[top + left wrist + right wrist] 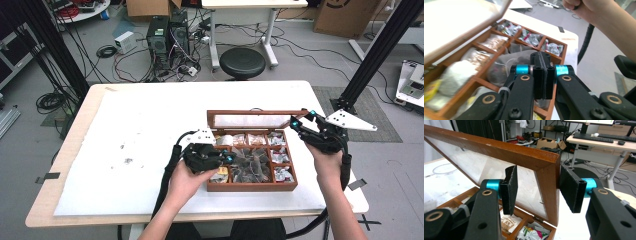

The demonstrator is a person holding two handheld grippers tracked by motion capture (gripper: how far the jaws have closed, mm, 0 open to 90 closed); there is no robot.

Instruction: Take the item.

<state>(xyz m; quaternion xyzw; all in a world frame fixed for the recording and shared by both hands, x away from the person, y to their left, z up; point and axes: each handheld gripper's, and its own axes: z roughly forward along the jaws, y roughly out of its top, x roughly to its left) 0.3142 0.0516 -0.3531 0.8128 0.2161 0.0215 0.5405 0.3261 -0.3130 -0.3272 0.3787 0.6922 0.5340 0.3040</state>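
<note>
Left tool (541, 75): clenched empty, hovering over box (252, 187), frame centre.
Right tool (537, 192): straddling lid (499, 150) corner; grip unclear, upper right.

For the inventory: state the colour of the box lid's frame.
Reddish-brown wood around a clear pane; the lid shows best in the right gripper view.
</note>
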